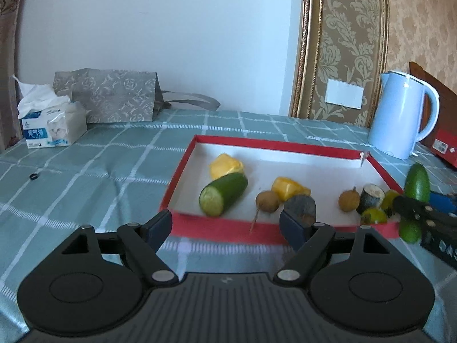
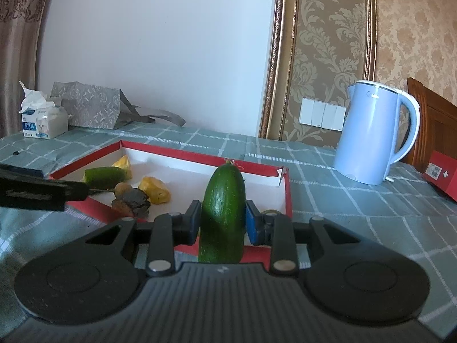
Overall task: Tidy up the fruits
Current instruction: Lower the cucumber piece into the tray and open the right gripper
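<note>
Nearest in the right wrist view, the right tongs [image 2: 222, 224] are clamped on an upright green cucumber piece [image 2: 224, 214], its flanks pressed between the two blue pads [image 2: 252, 225], held above the near right corner of the red-rimmed tray [image 2: 288, 197]. The left tongs [image 1: 225, 227] stand spread apart with nothing between their fingers, hovering just before the tray's near red edge [image 1: 228, 228] over the checked green table [image 1: 85, 177]. Inside the tray, close to that edge, lie a dark lump [image 1: 300, 207], a brown longan with a stem [image 1: 267, 201], and a cut cucumber half [image 1: 223, 197] with its pale face turned toward the camera. To the right sit a second longan [image 1: 349, 200], a short grey-barked stub [image 1: 370, 197] and small yellow-green pieces [image 1: 374, 215], right by the right tongs as seen from the left wrist. A little farther in rest two yellow pineapple chunks [image 1: 290, 188], the other [image 1: 226, 165] just behind the cucumber half. Beyond the tray, a pale blue kettle [image 1: 402, 117] stands on the right with a red box [image 2: 441, 174] beside it, while a tissue pack [image 1: 51, 125] and a grey patterned bag [image 1: 111, 97] sit at the far left against the wall.
</note>
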`<action>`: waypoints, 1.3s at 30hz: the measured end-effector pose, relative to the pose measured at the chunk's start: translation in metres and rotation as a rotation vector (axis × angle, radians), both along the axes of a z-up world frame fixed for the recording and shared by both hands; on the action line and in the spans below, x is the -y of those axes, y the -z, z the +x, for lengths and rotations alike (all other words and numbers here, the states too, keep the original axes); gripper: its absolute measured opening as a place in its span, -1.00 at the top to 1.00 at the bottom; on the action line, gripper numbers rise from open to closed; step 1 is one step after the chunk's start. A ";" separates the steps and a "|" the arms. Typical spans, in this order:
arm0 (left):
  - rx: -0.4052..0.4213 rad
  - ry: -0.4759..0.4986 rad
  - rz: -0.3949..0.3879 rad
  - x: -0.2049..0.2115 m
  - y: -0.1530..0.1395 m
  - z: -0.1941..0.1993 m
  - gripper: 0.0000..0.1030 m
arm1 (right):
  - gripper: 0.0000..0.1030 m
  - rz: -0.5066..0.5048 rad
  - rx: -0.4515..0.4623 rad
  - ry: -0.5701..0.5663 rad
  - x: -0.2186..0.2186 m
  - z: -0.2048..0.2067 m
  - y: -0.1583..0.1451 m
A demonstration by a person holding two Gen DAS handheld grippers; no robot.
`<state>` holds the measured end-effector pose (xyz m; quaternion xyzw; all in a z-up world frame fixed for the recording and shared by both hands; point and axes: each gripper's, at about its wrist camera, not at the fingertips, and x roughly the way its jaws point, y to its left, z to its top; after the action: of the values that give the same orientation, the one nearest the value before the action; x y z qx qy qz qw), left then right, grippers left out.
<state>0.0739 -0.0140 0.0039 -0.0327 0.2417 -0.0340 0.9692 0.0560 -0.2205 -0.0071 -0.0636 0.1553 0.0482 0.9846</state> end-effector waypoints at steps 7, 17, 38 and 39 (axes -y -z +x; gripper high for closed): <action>-0.047 0.018 -0.013 -0.007 0.007 -0.011 -0.61 | 0.41 0.010 -0.007 -0.003 -0.004 0.005 -0.001; -0.093 0.025 -0.009 -0.005 0.012 -0.006 -0.61 | 0.42 0.006 -0.077 -0.029 -0.025 0.043 -0.004; -0.110 0.016 -0.006 -0.005 0.013 -0.001 -0.61 | 0.23 -0.040 -0.111 0.010 -0.060 0.099 0.007; -0.111 0.011 -0.003 -0.005 0.014 -0.001 -0.61 | 0.16 -0.036 -0.099 0.017 -0.059 0.097 0.005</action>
<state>0.0730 -0.0093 -0.0097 -0.0345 0.2952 -0.0379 0.9541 0.1531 -0.1611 -0.0122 -0.0775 0.2050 0.0403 0.9749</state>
